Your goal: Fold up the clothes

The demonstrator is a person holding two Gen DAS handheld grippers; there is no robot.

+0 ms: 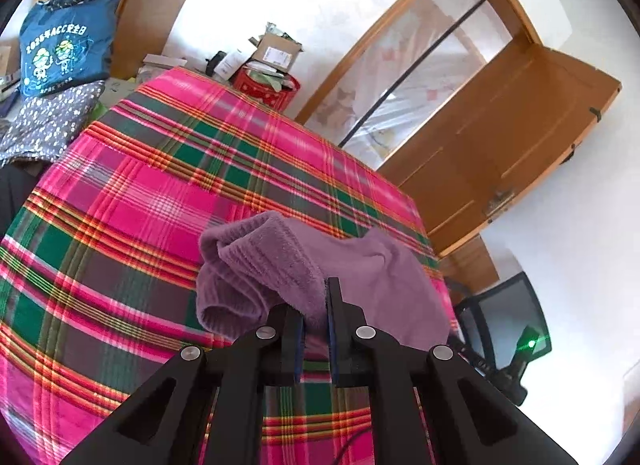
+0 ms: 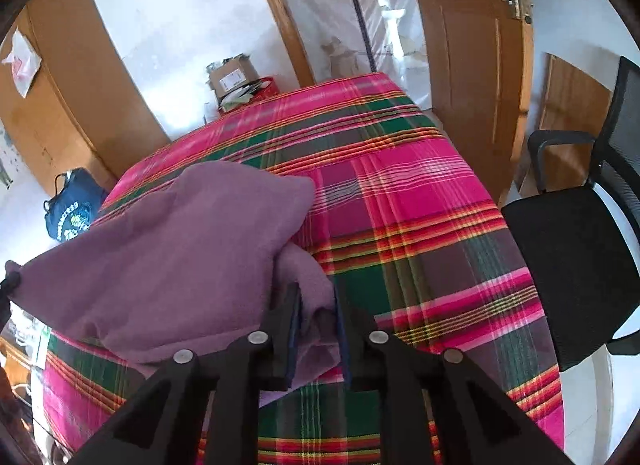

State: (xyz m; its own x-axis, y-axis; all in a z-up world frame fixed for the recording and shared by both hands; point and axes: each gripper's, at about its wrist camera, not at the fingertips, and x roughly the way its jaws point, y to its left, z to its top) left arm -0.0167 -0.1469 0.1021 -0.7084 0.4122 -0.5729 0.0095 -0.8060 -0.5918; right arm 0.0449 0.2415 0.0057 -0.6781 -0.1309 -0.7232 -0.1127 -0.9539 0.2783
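Observation:
A purple fleece garment [image 1: 280,257] lies bunched on the pink and green plaid bedspread [image 1: 160,185]. In the left wrist view a ribbed cuff or hem rolls toward the left, and my left gripper [image 1: 314,297] is shut on a fold of the garment near its middle. In the right wrist view the same purple garment [image 2: 180,245] hangs stretched up and to the left, off the bedspread [image 2: 420,205]. My right gripper [image 2: 317,289] has a lower fold filling the gap between its fingers and is shut on it.
A blue printed bag [image 1: 60,49] and a dotted dark cloth [image 1: 44,121] sit at the bed's far left. A red box with cartons [image 1: 264,85] stands behind the bed. A wooden door [image 1: 500,137] is open at the right. A black office chair [image 2: 568,265] stands beside the bed's right edge.

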